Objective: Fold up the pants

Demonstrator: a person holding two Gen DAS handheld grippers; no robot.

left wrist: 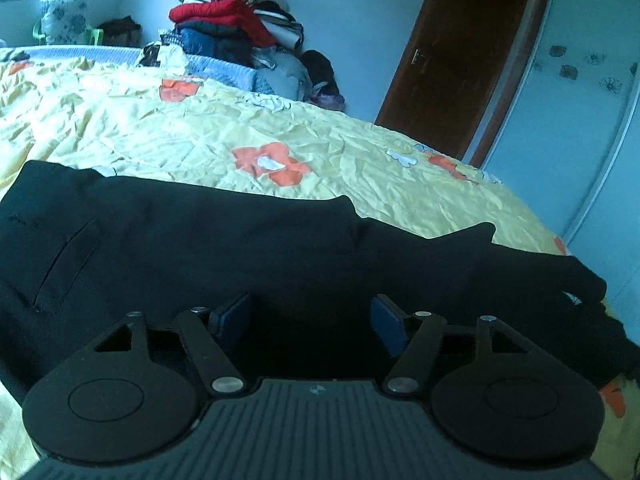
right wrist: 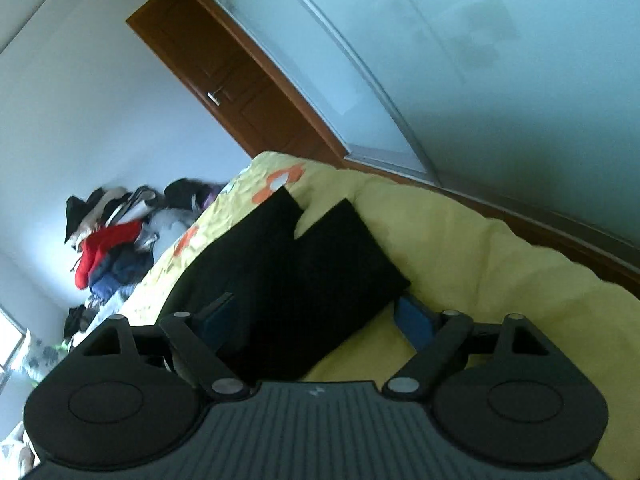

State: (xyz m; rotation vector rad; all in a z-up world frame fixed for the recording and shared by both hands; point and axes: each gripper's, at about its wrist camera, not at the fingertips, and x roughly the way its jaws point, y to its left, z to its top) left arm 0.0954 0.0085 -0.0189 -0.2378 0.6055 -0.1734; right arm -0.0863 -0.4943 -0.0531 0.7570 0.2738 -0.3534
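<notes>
Both my left gripper (left wrist: 312, 320) and right gripper (right wrist: 320, 320) gape wide and empty over limp black pants (left wrist: 200, 240) on the yellow bedspread (left wrist: 180, 132); I'd pinch hem corners.

My view shows black pants (left wrist: 200, 240) on a pale yellow bedspread (left wrist: 160, 128) printed with orange-and-white flowers. I see blue pads (left wrist: 390, 322) on black gripper fingers, a red jacket (left wrist: 220, 16) in the clothes pile, a brown door (left wrist: 460, 60), and pale blue walls (left wrist: 360, 8).
</notes>
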